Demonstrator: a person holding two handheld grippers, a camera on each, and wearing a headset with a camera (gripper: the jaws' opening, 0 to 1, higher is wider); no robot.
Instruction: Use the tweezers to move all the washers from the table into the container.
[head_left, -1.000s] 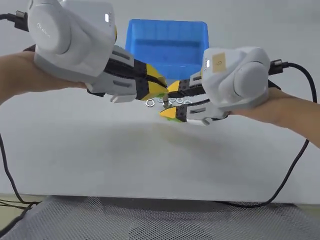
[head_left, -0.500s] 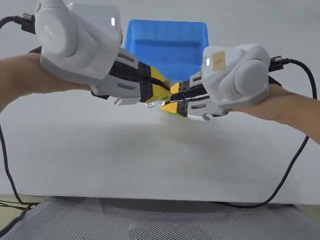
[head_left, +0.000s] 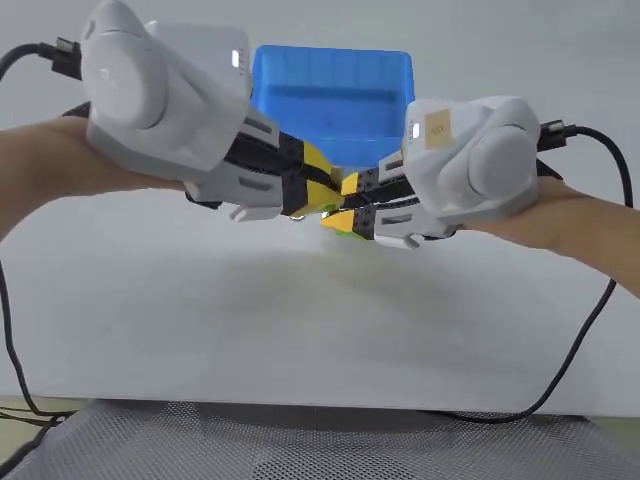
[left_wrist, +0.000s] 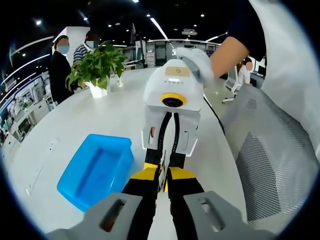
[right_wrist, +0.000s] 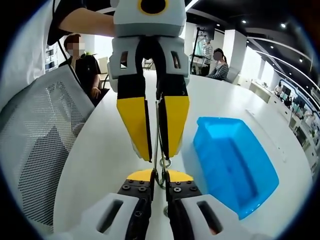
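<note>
Small flat metal washer (right_wrist: 165, 162) on the smooth white tabletop (right_wrist: 100, 165), just beside the tweezers (right_wrist: 158, 142), which are thin, shiny steel strips. Pinched at the near end by the right gripper (right_wrist: 160, 177), its yellow-tipped fingers narrow. Flanked farther along by the left gripper (right_wrist: 157, 156), fingers narrow too; cannot tell whether gripping. Near, off to one side, a glossy blue plastic container (right_wrist: 235, 160), rectangular and open-topped.

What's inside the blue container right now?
The blue container looks empty: bare blue floor in both gripper views. In the head view the left gripper and right gripper hide its near wall.
</note>
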